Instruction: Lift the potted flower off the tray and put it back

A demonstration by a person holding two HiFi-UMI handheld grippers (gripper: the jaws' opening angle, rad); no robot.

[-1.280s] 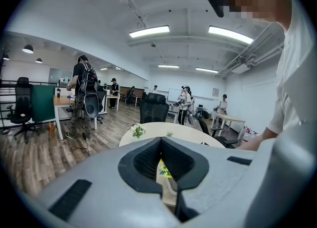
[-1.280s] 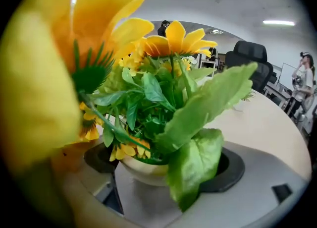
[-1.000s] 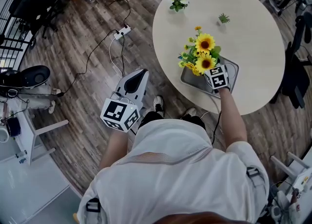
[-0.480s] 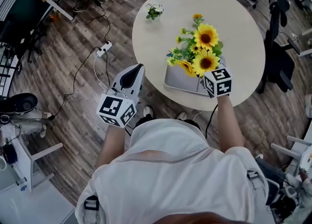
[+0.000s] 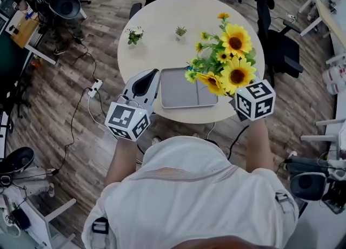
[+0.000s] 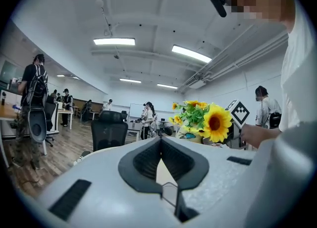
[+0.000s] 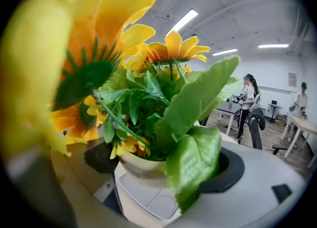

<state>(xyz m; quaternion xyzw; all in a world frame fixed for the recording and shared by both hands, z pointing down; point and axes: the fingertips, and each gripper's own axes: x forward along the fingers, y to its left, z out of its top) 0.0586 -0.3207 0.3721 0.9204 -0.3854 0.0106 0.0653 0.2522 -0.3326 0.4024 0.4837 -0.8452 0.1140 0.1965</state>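
One round beige table [image 5: 157, 18]: it carries the tray near its front edge, close to me.
Flat grey rectangular tray [image 5: 186, 88]: bare, nothing stands on it. From this I judge that the first half of the task, the lifting, is done.
Potted flower, yellow sunflowers and green leaves in a cream pot [image 5: 230, 61]: in the air, just to the right of the tray and over the right side of the table, not touching the tray. What remains, as I judge, is to bring it back over the tray, set it down upright, and let go.
My right gripper [image 7: 166, 170]: closed on the cream pot [image 7: 136, 165], one dark pad at each side of it, the leaves hanging over the jaws.
My left gripper [image 6: 160, 142]: jaws pressed together with nothing between them. It hangs beside the left end of the tray, at the table edge, and takes no part in the carrying.
Two small green plants [image 5: 134, 35]: they stand at the far side of the table, well apart from the tray.
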